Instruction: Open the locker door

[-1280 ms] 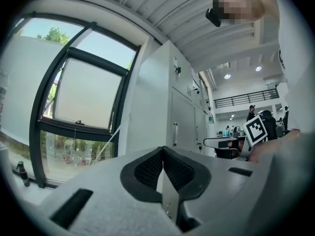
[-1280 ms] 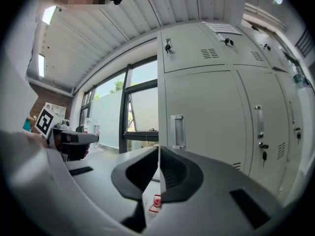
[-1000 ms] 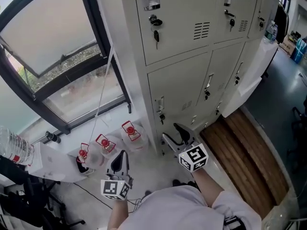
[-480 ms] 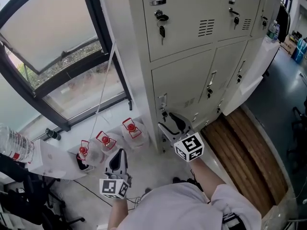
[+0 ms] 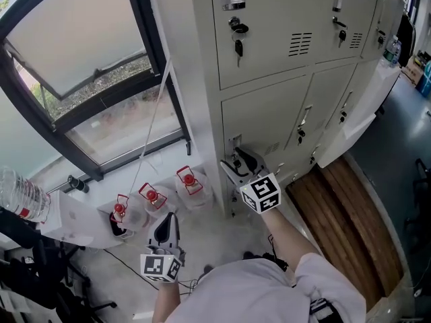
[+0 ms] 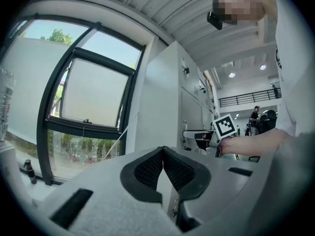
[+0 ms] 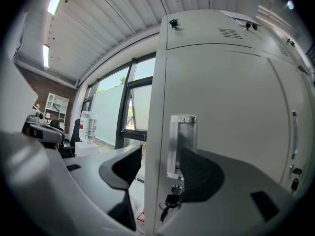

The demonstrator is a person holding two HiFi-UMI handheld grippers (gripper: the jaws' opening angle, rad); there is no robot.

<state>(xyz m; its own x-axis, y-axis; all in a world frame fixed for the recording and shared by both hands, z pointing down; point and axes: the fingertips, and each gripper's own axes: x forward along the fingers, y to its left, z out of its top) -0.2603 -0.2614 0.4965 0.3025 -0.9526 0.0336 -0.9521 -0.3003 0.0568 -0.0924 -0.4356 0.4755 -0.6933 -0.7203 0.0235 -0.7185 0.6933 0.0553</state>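
Your right gripper (image 5: 238, 165) is at the centre of the head view, up against the left edge of the lower locker door (image 5: 269, 116). In the right gripper view its 2 jaws are spread wide. 1 is left of the cabinet's front corner. The other is in front of the door, overlapping the lower part of the upright metal handle (image 7: 180, 145). They are not clamped on anything, and contact with the handle cannot be made out. A key (image 7: 170, 201) hangs in the lock just below the handle. The door is shut.

Your left gripper (image 5: 166, 225) hovers at lower centre-left, well apart from the locker, with its jaw tips pressed together on nothing. 3 red-capped jugs (image 5: 151, 197) stand just above it, below the window (image 5: 81, 52).
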